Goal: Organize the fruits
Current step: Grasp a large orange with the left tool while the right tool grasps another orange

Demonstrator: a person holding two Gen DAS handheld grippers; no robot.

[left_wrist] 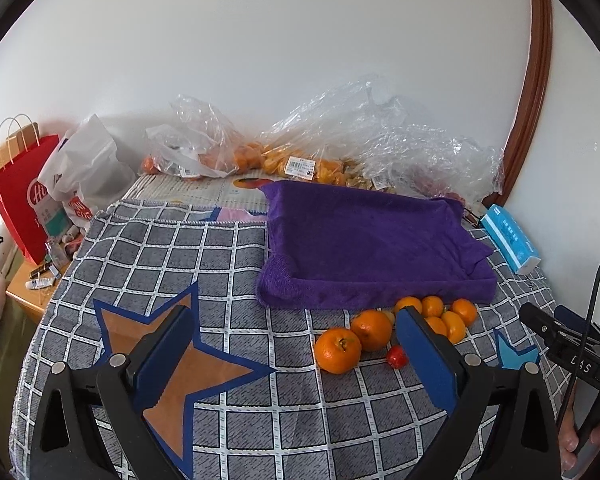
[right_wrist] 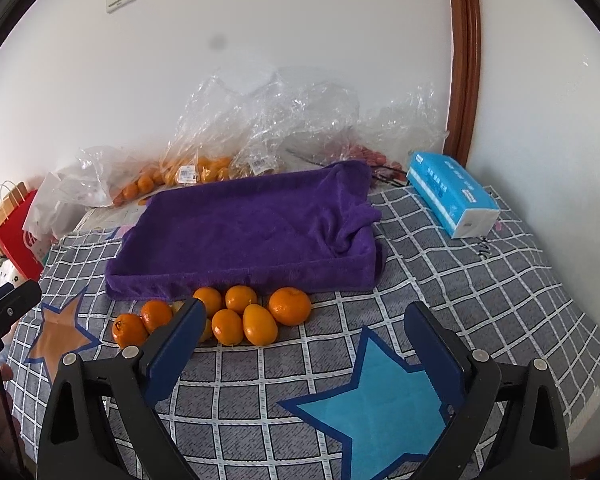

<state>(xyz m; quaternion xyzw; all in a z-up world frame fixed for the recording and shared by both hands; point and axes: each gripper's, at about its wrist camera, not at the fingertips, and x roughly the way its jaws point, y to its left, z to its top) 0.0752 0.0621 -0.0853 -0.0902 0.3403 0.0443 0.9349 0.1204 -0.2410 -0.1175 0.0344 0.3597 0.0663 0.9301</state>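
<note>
Purple plush cloth lines a shallow tray (right_wrist: pixel 244 224) that sits mid-frame on the grey checked cover (right_wrist: pixel 480 280) of the desk, and nothing lies in it yet. Just in front of its near wall, a cluster of mandarins (right_wrist: pixel 240 316) rests on the cover, several touching one another; in the left wrist view the same cluster sits right of centre, with a larger mandarin (left_wrist: pixel 337 350) nearest the lens and a small red fruit (left_wrist: pixel 397 357) beside it, too small to name.

Both tools are spread wide and carry nothing: the left tool (left_wrist: pixel 296 364) hangs over the orange star print, the right tool (right_wrist: pixel 306 356) over the blue star.

Each mandarin looks light, round and a little yielding, with loose skin that should bruise or split under a hard squeeze. Being round, it would likely roll if nudged off-centre. Best to close the pads across its widest middle, from the sides, with gentle pressure. Clear plastic bags (right_wrist: pixel 260 128) with more citrus lie along the wall behind.
</note>
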